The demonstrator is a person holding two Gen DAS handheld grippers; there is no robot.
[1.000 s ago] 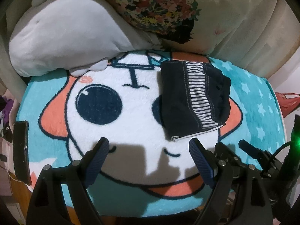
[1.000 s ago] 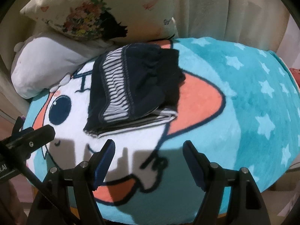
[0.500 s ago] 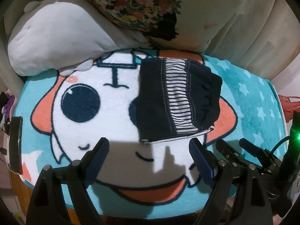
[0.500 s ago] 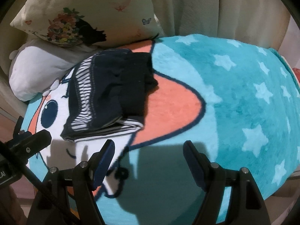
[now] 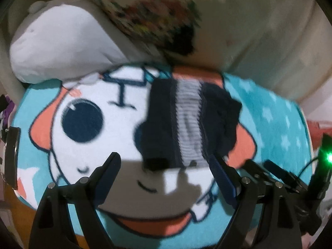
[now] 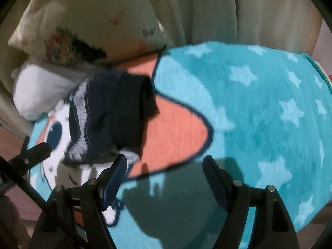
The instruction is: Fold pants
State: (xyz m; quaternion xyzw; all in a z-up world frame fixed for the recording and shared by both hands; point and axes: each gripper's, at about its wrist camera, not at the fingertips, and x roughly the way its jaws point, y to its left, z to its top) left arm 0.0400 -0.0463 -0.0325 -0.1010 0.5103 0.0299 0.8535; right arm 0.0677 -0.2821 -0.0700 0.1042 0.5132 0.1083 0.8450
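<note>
Jaws spread wide on both grippers, nothing between. Left gripper (image 5: 164, 178) and right gripper (image 6: 165, 176) hovering over a teal blanket (image 6: 259, 124) w/ white stars and a big cartoon face, white w/ round navy eye. Behind it, cream floral pillow (image 6: 83, 29) and plain white pillow (image 5: 58, 43) at the far edge. Folded pants (image 5: 191, 122), navy w/ a grey-striped band, lying flat on the blanket's cartoon face, just beyond left gripper's tips; in right wrist view, ahead-left of the fingers. Both views motion-blurred.

Both wrists downward, seemingly sharing pants (image 5: 191, 122)
</note>
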